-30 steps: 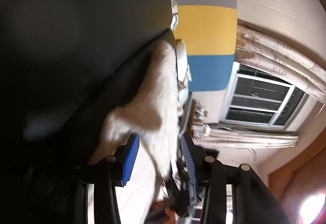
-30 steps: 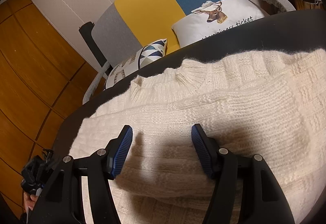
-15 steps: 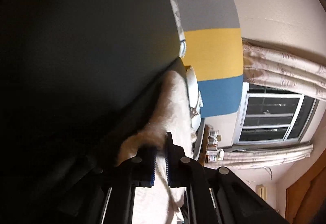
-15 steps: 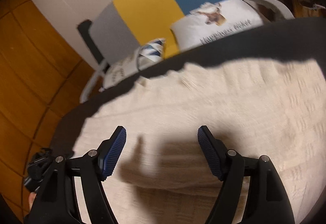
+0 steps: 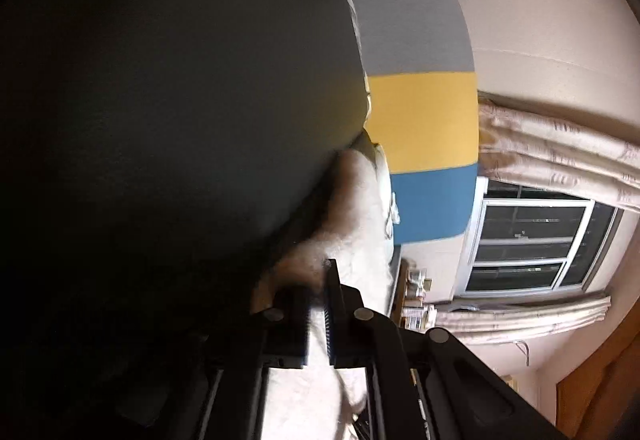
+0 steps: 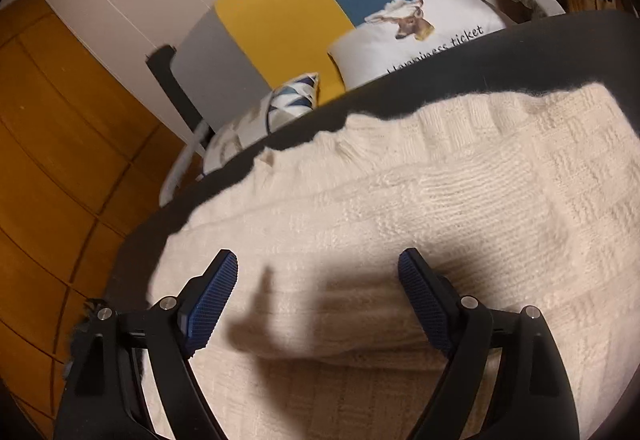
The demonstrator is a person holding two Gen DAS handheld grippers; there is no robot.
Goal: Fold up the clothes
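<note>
Left wrist: sweater (image 5: 352,240) between tool (image 5: 318,304) pads.

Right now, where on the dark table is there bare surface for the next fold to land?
A bare strip of the dark table runs along the far edge, between the cream sweater and the cushions. A narrower strip follows the table's left edge beside the sweater. In the left wrist view more bare tabletop lies beyond the sweater. The middle is fully covered.

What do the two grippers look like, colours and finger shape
Both are black plastic frames with round silver screw heads. The right gripper has angled fingers faced with ribbed blue pads. The left gripper shows the same black fingers with ribbed pads.
</note>
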